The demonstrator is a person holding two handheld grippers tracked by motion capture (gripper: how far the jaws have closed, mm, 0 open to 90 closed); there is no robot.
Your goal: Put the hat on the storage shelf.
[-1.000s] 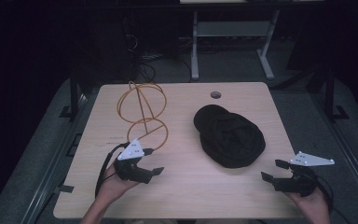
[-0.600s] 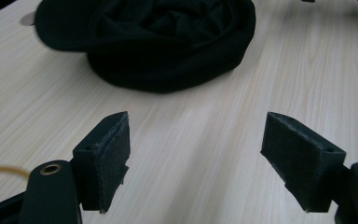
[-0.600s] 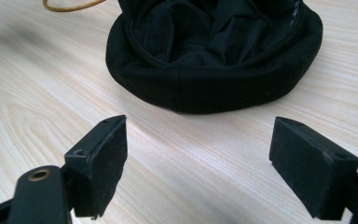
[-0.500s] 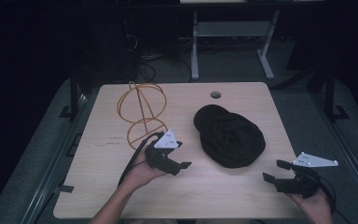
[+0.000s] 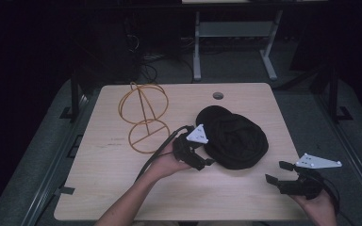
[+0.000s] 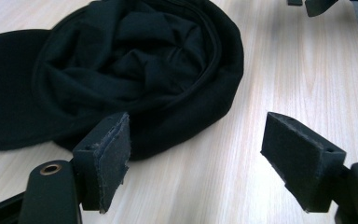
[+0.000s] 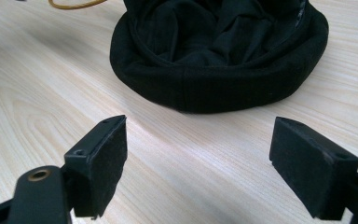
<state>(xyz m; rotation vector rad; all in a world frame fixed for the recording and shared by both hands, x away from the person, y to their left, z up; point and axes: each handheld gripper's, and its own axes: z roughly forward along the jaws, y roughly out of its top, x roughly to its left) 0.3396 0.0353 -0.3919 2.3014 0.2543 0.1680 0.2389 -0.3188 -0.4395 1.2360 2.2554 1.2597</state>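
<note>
A pale wood-grain tabletop (image 5: 103,183) stood in a dark room, with cables and a grey frame on the floor behind it. It carried one black cap (image 5: 233,136), lying crown down right of centre, and one orange wire stand (image 5: 143,115) at the left. Two grippers were in use: the left gripper (image 5: 206,162) was spread wide just beside the cap's near-left edge, and the right gripper (image 5: 280,174), also wide, hung near the tabletop's right corner. The gripper views revealed the cap's crumpled lining.

A black cap (image 5: 233,136) lay crumpled on the wooden table (image 5: 103,169); an orange wire frame (image 5: 143,115) stood beside it. A round hole (image 5: 218,95) marked the far edge.
</note>
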